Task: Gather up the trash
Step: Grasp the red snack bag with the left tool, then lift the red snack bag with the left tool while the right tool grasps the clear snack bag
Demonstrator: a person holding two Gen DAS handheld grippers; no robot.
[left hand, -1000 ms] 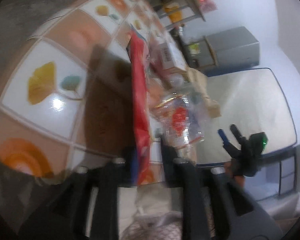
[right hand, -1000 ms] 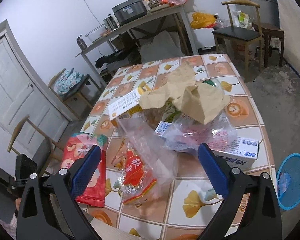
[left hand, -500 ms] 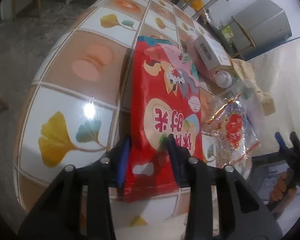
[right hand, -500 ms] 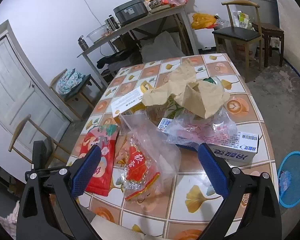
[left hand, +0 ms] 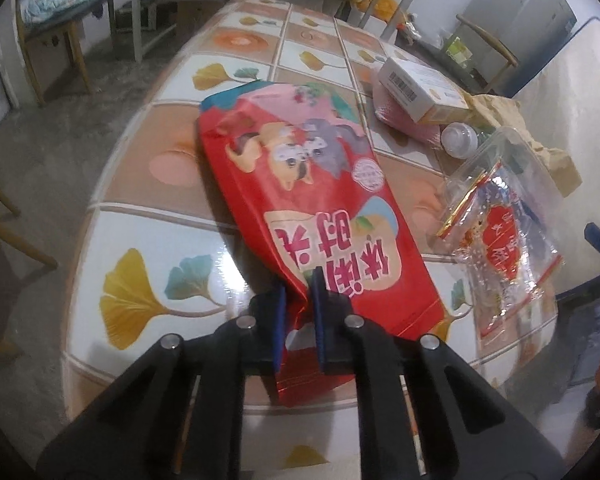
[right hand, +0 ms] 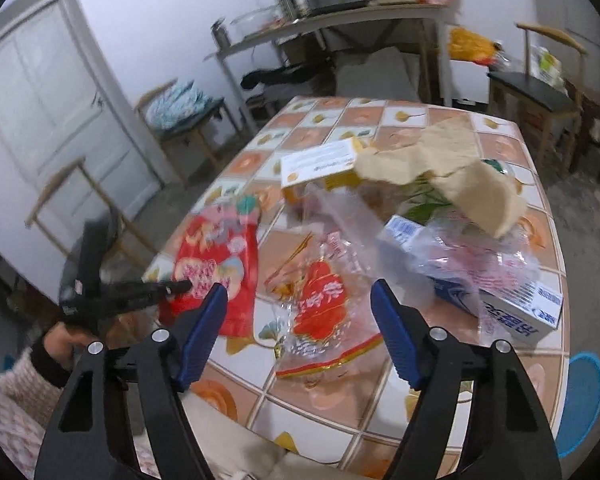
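A red snack bag [left hand: 308, 184] lies flat on the tiled table [left hand: 160, 240]. My left gripper [left hand: 298, 292] is closing, and its blue pads pinch the bag's crumpled near edge. The right wrist view shows the same red snack bag [right hand: 216, 264] with the left gripper [right hand: 184, 287] at its near end, held by a hand in a knitted sleeve. A clear plastic bag with red print [right hand: 320, 300] lies crumpled beside it, also seen as the clear plastic bag [left hand: 504, 248]. My right gripper [right hand: 300, 292] hovers over that bag, its jaws closing but still wide, the pads touching nothing.
A white-and-blue carton [right hand: 512, 300], a yellow-edged box [right hand: 320, 168], crumpled brown paper [right hand: 452, 172] and a plastic bottle [left hand: 460, 136] crowd the table's far right. A blue bin [right hand: 584, 392] stands on the floor at the right. Wooden chairs ring the table.
The left gripper rolled upright and its pads closed in on the red bag's near edge. The right gripper swung left over the clear bag and its jaws narrowed.
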